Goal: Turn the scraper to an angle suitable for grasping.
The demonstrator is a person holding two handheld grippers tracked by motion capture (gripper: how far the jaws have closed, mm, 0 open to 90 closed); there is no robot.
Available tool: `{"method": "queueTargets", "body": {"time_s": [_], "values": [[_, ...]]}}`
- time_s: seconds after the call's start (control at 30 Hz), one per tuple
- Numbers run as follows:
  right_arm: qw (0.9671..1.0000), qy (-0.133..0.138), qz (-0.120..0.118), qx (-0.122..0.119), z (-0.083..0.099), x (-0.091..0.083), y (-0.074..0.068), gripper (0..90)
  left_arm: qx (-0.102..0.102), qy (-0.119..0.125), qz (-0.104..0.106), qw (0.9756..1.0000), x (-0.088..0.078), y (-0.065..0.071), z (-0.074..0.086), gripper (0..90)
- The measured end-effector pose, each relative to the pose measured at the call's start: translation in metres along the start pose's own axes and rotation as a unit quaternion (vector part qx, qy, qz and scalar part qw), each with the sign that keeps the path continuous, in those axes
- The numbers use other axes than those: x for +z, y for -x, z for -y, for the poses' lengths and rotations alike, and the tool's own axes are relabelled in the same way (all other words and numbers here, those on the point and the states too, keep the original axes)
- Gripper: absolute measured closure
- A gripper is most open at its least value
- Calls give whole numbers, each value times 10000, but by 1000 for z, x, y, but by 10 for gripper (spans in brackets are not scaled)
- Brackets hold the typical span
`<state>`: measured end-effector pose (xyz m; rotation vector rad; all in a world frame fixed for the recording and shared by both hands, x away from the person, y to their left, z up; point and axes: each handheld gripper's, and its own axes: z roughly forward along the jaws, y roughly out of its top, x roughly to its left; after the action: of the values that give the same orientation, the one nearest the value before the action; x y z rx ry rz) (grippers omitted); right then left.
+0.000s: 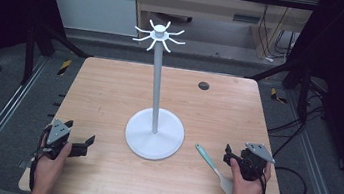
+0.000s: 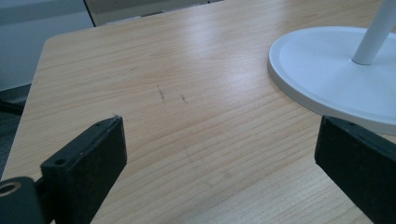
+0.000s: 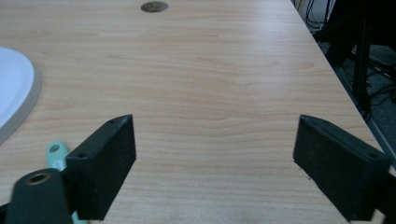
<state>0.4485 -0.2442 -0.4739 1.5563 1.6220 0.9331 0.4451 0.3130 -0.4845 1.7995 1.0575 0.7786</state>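
Right now both grippers rest at the near edge of the table (image 1: 111, 84), with the white hook stand (image 1: 154, 135) as the landmark between them. The spatula (image 1: 213, 167) — mint handle, pale blade — lies flat just right of the stand's base, its handle end with the hanging hole nearest the base. The right gripper (image 1: 228, 152) sits just beside it, jaws spread wide and empty; in the right gripper view the handle tip (image 3: 55, 154) peeks past the left jaw. The left gripper (image 1: 87, 142), left of the base, is equally wide and empty. A good pickup likely means swinging the right gripper over mid-handle, squaring both jaws across it — then closing low, leaving the hole free.
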Motion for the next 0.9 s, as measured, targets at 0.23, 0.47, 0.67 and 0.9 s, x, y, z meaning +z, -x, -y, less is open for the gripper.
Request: {"method": "queueTargets", "body": {"time_s": [0.23, 0.47, 0.67, 0.9], "values": [[9983, -377, -159, -413, -11, 1, -9, 389, 9, 7, 22, 10000, 1, 1, 0, 19], [9905, -776, -557, -993, -27, 10, -22, 578, 57, -24, 16, 10000, 1, 2, 0, 19], [9779, -1221, -945, -1410, -31, 23, -37, 715, 49, -44, 7, 10000, 2, 2, 1, 20], [9671, -1480, -1263, -1638, -28, 29, -47, 860, 18, -63, 24, 10000, 1, 1, 1, 20]]}}
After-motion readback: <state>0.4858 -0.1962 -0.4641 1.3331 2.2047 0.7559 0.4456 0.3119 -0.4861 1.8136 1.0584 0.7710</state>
